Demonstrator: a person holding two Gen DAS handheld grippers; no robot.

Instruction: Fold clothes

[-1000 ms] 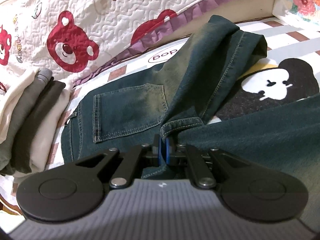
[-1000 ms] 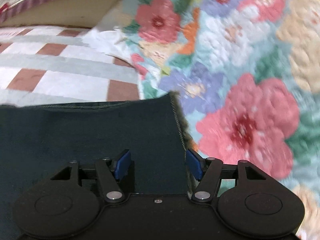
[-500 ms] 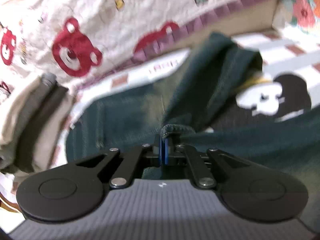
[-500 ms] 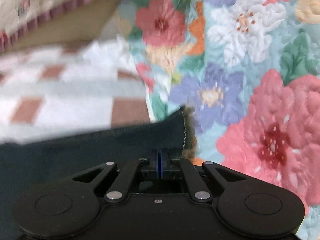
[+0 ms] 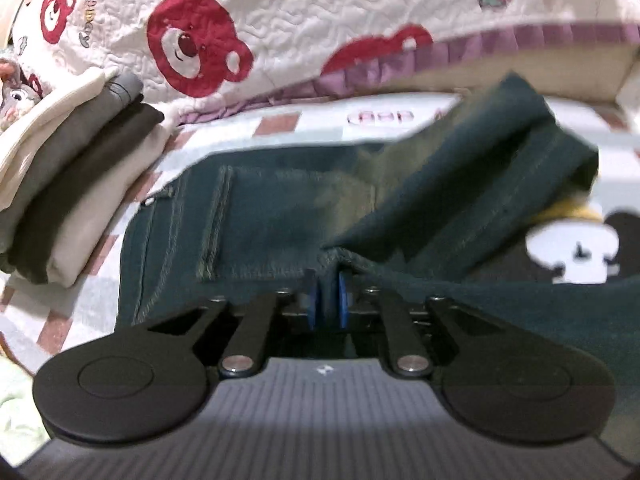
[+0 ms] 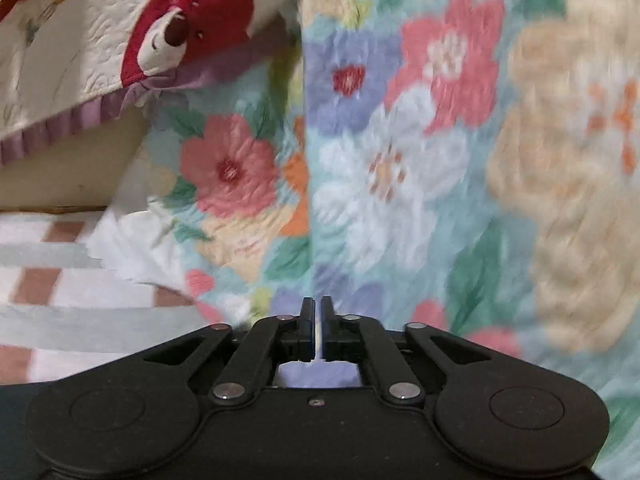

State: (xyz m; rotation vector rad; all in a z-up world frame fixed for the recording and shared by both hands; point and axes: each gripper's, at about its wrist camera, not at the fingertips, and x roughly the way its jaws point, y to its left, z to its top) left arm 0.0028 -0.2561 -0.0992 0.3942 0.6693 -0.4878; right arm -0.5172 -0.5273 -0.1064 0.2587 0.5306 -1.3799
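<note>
Dark blue jeans [image 5: 272, 216] lie on the bed in the left wrist view, back pocket up, with one leg folded over towards the upper right. My left gripper [image 5: 329, 292] is shut on a bunched fold of denim near the crotch seam, with cloth between its blue pads [image 5: 344, 292]. In the right wrist view my right gripper [image 6: 317, 320] is raised with its fingers closed to a thin slit. The denim it pinches is hidden below it. Only a dark strip of the jeans [image 6: 10, 432] shows at the lower left edge.
A stack of folded clothes [image 5: 68, 184] in cream, grey and black sits left of the jeans. A bear-print quilt [image 5: 280, 20] rises behind. A floral quilt [image 6: 440, 160] fills the right wrist view beside the checked sheet [image 6: 60, 280]. A black-and-white cartoon print [image 5: 572, 248] lies at right.
The right gripper closed on the jeans leg hem, then rose and tilted up, so the denim dropped out of its view. The left gripper stayed shut on the fold and shifted left.
</note>
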